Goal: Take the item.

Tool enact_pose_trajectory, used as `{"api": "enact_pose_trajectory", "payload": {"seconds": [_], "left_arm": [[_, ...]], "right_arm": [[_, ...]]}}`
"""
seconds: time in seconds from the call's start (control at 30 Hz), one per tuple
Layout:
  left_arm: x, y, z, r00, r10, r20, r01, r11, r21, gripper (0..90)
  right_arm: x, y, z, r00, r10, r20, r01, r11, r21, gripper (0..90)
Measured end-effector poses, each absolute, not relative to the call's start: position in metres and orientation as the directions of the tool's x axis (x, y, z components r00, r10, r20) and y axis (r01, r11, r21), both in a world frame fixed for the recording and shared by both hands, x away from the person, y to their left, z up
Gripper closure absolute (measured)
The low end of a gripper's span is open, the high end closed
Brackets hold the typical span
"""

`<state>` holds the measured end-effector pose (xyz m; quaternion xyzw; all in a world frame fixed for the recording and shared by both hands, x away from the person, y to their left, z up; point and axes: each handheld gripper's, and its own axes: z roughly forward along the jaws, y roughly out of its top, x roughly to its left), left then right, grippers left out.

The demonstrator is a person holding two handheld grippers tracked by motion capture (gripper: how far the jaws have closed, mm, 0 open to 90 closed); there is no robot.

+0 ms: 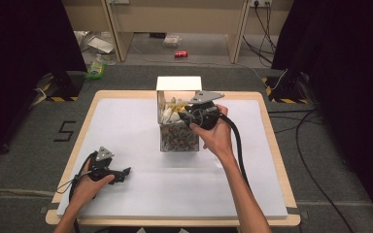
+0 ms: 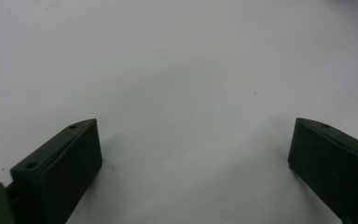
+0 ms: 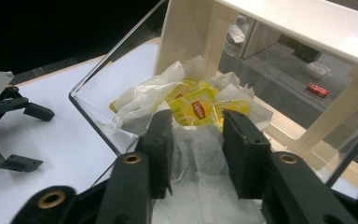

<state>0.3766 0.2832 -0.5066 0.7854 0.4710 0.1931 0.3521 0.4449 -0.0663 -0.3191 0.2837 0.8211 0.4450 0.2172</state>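
A clear box (image 1: 179, 141) with a white lid (image 1: 178, 83) standing open sits at the table's middle back. It holds several tea bags with yellow tags (image 3: 196, 108). My right gripper (image 1: 184, 115) reaches into the box from the right. In the right gripper view its jaws (image 3: 198, 135) are drawn close, shut on a white tea bag (image 3: 196, 149) that fills the gap between them. My left gripper (image 1: 125, 174) rests on the white sheet at the front left. It is open, with bare sheet between its jaws (image 2: 193, 149), and is seen again at the side (image 3: 9, 126).
A white sheet (image 1: 126, 121) covers the wooden table. Beyond the far edge, a red can (image 1: 181, 54) and a green bottle (image 1: 96, 67) lie on the floor. Black curtains flank both sides, and cables (image 1: 296, 126) run along the floor at right.
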Motion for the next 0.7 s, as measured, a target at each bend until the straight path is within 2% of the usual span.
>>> {"api": "enact_pose_trajectory", "payload": {"seconds": [0.2, 0.7], "left_arm": [[0.377, 0.283, -0.507, 0.482, 0.876, -0.027, 0.604, -0.309, 0.735, 1.8], [0.377, 0.283, -0.507, 0.482, 0.876, -0.028, 0.603, -0.309, 0.735, 1.8]], "right_arm": [[0.441, -0.068, -0.315, -0.744, 0.657, -0.12, 0.255, 0.445, 0.859, 78.2], [0.435, -0.074, -0.286, -0.734, 0.664, -0.143, 0.183, 0.396, 0.9, 78.8]]}}
